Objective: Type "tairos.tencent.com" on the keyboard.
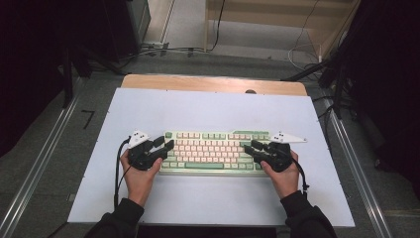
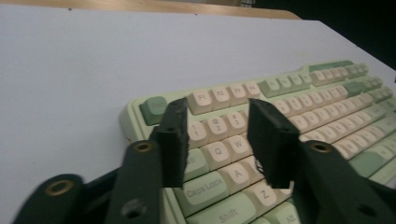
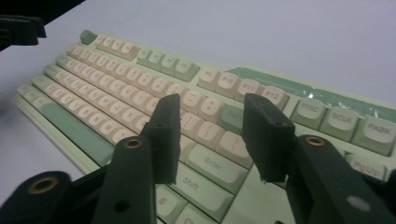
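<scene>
Nearest me, at the bottom of the high view, my 2 hands come in with a gripper each. I have the left gripper [image 1: 163, 145] over the keyboard's [image 1: 213, 151] left end and the right gripper [image 1: 251, 147] over its right end. Both sets of jaws stand partly open with nothing between them; in the 2 gripper views I see only keys through the gaps, and the pads [image 2: 173, 140] hang above the keycaps without pressing on them, around Q and W on the left, near Enter and Shift on the right [image 3: 212, 140]. I see the keyboard lying flat in the middle of the white board [image 1: 208, 106], long axis left to right, function row on the far side. Beyond it the wooden table edge [image 1: 198, 83] shows.
</scene>
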